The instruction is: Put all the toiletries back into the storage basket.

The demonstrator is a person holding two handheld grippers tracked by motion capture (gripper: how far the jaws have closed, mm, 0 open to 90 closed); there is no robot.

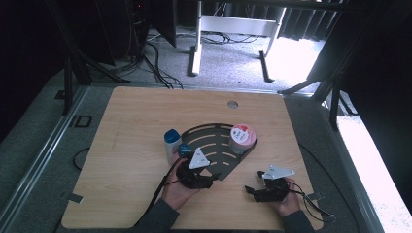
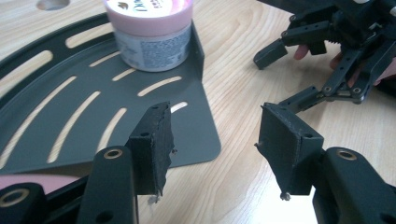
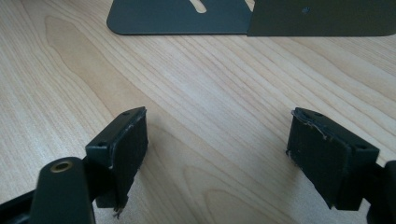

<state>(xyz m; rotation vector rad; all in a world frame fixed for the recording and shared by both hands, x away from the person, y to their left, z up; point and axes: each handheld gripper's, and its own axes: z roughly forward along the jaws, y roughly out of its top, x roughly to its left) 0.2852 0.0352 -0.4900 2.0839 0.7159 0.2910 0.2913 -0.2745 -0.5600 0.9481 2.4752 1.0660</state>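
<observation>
Lab/test rig: black curtains (image 1: 374,58), floor cables (image 1: 155,63), wooden table (image 1: 136,121).

The left gripper (image 2: 212,140) stands with its 2 black jaws apart, bare wooden table (image 2: 243,60) between them. The corner of the dark slotted tray (image 2: 187,135) lies just behind the left jaw. At 11 o'clock a pink-lidded jar (image 2: 152,35) sits on that tray. At 2 o'clock the right gripper (image 2: 299,70) hovers, jaws spread.

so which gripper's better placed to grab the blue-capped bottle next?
Left, probably. The left gripper, jaws open and empty, sits just below the blue-capped bottle; the right gripper lies farther off.
</observation>
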